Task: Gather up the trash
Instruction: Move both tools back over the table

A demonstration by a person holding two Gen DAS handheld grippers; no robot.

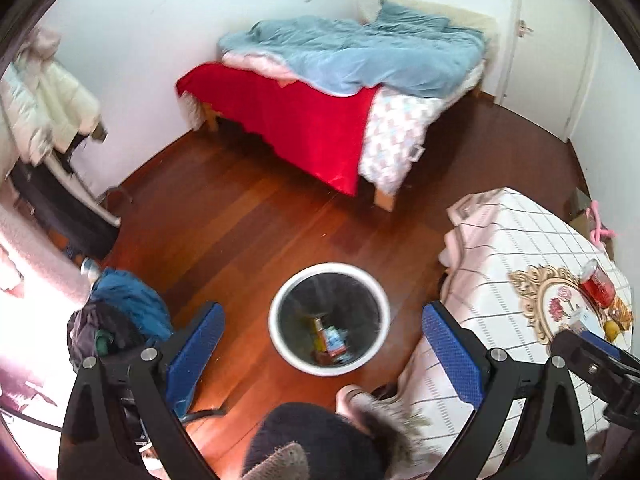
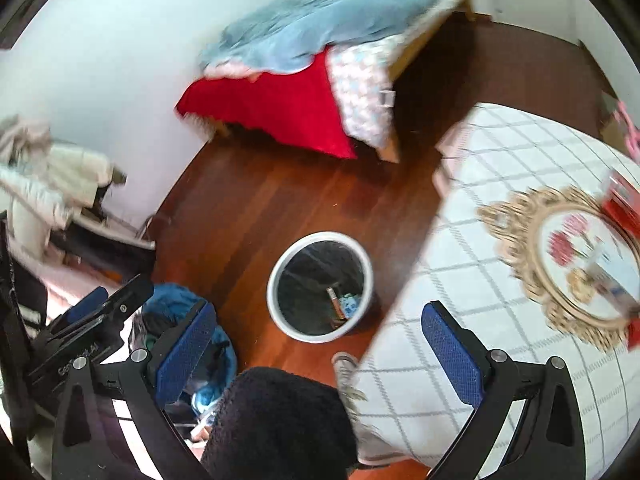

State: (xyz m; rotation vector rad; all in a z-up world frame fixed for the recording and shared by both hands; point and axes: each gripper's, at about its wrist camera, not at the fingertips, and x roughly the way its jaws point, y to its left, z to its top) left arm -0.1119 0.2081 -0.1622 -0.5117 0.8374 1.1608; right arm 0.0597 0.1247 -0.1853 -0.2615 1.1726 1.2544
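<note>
Red-brown wood floor (image 1: pixel 248 236) carries a white-rimmed bin (image 1: pixel 329 317) with a dark liner, standing upright with its mouth facing up. We see several pieces of trash (image 1: pixel 330 340) at its bottom; one longer orange piece lies with its long axis running roughly away from us. To the right, a table with a checked cloth (image 1: pixel 520 240) holds a gold-framed tray (image 1: pixel 560 304) and a red cup (image 1: pixel 598 288). To the left sits a heap of blue clothes (image 1: pixel 124 312). A bed with a red blanket (image 1: pixel 296 120) stands beyond. We hold the left gripper (image 1: pixel 323 354) and the right gripper (image 2: pixel 320 344) above the bin, both with jaws spread wide and holding nothing.
</note>
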